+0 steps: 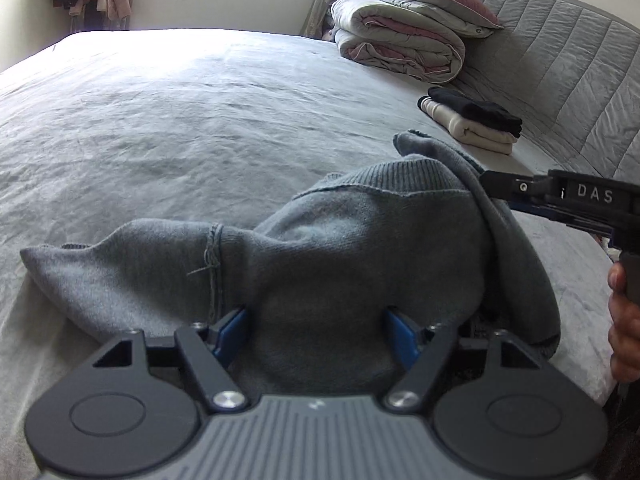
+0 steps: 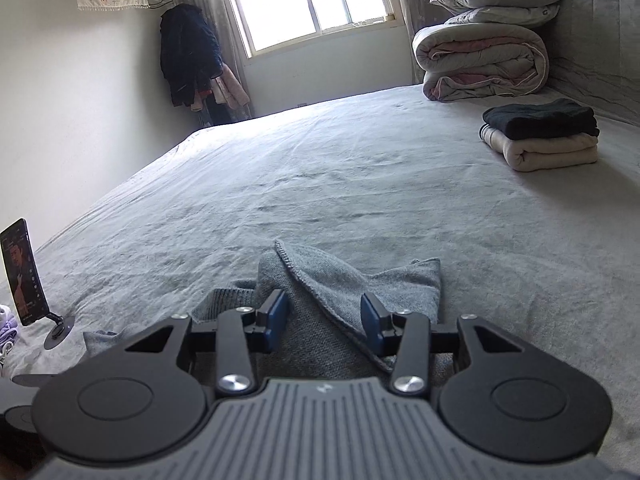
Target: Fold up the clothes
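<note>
grey sweater (image 1: 320,248), right gripper (image 1: 486,182) marked "das", perhaps cropped

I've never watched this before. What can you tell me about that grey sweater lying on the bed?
The grey sweater is a soft knit with ribbed hems and a stitched seam, lying bunched and partly folded on the grey bed sheet. One sleeve trails off to the side. The left gripper straddles a bulge of it with jaws wide; the right gripper has a folded flap between its fingers.
</note>
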Tool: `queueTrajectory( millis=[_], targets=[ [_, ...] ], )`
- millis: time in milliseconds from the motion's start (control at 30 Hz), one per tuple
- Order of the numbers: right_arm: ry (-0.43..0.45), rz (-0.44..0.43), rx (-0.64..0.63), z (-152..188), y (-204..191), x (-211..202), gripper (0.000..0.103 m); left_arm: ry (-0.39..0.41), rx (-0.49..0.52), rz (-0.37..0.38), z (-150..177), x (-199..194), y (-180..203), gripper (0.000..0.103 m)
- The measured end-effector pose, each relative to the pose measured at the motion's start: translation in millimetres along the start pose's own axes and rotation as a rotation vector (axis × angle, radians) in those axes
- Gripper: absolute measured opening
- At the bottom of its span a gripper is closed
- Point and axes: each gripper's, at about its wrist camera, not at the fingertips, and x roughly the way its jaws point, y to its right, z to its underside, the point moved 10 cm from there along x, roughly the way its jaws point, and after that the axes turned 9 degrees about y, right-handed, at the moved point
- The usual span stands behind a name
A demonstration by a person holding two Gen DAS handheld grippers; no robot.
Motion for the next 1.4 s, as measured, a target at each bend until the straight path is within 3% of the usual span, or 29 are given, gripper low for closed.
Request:
queueTrajectory(
  millis=[100,200,433,500,600,667,700,733,767,933,1067,1100,1233,1300,1400],
  targets=[
    [0.013,0.043,0.024,1,12,-2,0.012,0.008,-0.020,0.005,6,-2,-1,0.074],
    [0.027,0.103,0.056,2,29,-7,0.007,0.014,-0.009,0.008,8,-4,-1,0.074],
    [0.000,0.199,0.120,14,71,-27,0.006,0.015,0.003,0.012,12,-8,0,0.074],
    [-0.020,0.191,0.127,18,74,-30,0.007,0.016,0.007,0.007,13,-8,0,0.074],
    [-0.031,0.134,0.137,16,65,-33,0.019,0.020,0.011,-0.002,13,-8,1,0.074],
    [-0.024,0.095,0.114,11,53,-32,0.020,0.022,0.009,-0.006,14,-8,1,0.075],
    [-0.019,0.077,0.101,9,46,-31,0.031,0.023,0.009,-0.007,14,-8,1,0.075],
    [-0.012,0.062,0.087,6,39,-30,0.049,0.024,0.008,-0.008,14,-8,1,0.075],
    [-0.006,0.045,0.074,4,32,-29,0.053,0.024,0.006,-0.010,14,-8,1,0.075],
    [-0.013,-0.036,-0.008,1,-3,-14,0.054,0.028,-0.009,-0.015,14,-9,0,0.079],
    [-0.028,-0.017,-0.038,4,-11,2,0.054,0.047,-0.035,-0.005,14,-9,1,0.088],
    [-0.030,-0.006,-0.037,4,-9,6,0.052,0.052,-0.038,-0.004,14,-9,2,0.091],
    [-0.046,0.047,-0.010,5,3,18,0.021,0.065,-0.019,0.000,16,-9,7,0.102],
    [-0.049,0.072,-0.002,7,10,21,0.015,0.073,0.006,-0.011,17,-8,11,0.102],
    [-0.031,0.116,-0.002,7,23,16,0.013,0.077,0.022,-0.019,17,-9,12,0.102]
  ],
)
